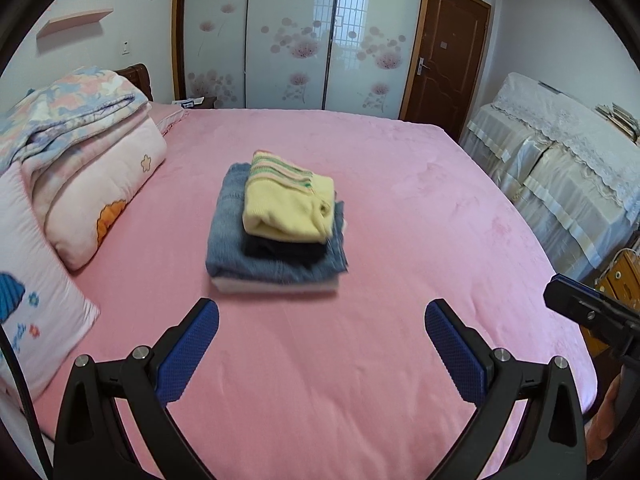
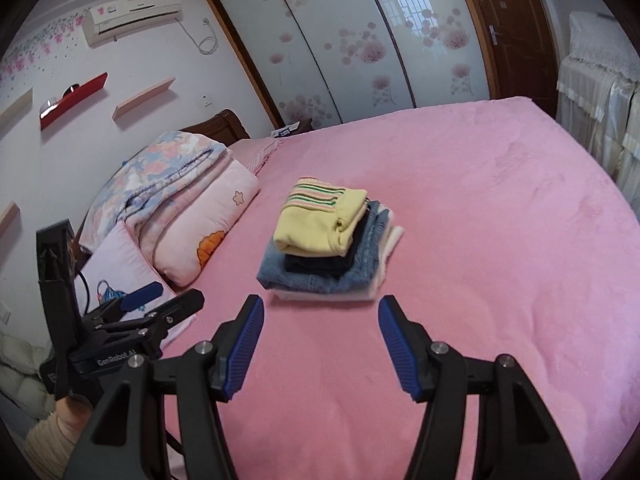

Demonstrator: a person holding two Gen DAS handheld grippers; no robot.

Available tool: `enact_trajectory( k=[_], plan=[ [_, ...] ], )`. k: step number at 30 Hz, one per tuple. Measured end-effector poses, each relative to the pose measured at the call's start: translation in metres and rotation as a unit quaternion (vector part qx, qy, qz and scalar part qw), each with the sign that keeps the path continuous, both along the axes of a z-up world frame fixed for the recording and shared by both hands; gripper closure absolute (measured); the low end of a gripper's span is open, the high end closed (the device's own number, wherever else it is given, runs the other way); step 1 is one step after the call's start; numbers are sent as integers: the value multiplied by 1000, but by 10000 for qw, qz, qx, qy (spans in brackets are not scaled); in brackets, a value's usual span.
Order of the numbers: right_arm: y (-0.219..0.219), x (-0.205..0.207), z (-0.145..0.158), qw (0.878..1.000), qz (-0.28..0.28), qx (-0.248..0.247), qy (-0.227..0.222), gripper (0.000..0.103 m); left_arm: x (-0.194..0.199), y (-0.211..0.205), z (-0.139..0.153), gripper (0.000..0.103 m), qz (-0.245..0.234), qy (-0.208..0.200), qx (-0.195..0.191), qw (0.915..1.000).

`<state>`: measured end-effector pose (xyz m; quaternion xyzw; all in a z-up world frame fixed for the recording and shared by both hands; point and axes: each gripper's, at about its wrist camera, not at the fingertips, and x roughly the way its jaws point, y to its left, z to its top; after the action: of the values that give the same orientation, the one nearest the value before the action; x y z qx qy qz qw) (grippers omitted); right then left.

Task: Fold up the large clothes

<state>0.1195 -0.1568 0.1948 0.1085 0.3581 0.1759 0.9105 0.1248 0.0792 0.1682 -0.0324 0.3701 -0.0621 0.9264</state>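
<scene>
So there's a neat stack of folded clothes [image 1: 276, 228] sitting mid-bed on the pink bedsheet [image 1: 400, 208]: yellow sweater [image 2: 320, 220] with a striped hem on top, a dark garment [image 2: 316, 266] under it, then jeans [image 1: 228, 240], then something white [image 2: 328, 295] at the bottom. Left hand-held gripper [image 1: 322, 344] has its blue pads spread wide, holding nothing, hanging over the sheet short of the stack. Right hand-held gripper [image 2: 322, 344] is the same, fingers apart and empty. Folded quilts [image 1: 80, 140] and a pillow [image 1: 36, 280] lie along the headboard side.
</scene>
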Motion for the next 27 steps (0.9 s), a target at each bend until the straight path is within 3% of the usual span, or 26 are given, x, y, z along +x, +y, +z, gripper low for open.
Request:
enact_trajectory(
  k=[8,15,27],
  plan=[
    [-22,-75,-31,9982,-355,-472,-76,35,-79,-29,-29,1,236,180,45,9995],
    [-33,-113,-61,9960,-580,-682,55,31,-123,-58,-55,1,297,177,-31,9994],
    [-56,-144,-84,9921,-965,-794,81,27,-144,-93,-90,1,224,369,220,9988]
  ],
)
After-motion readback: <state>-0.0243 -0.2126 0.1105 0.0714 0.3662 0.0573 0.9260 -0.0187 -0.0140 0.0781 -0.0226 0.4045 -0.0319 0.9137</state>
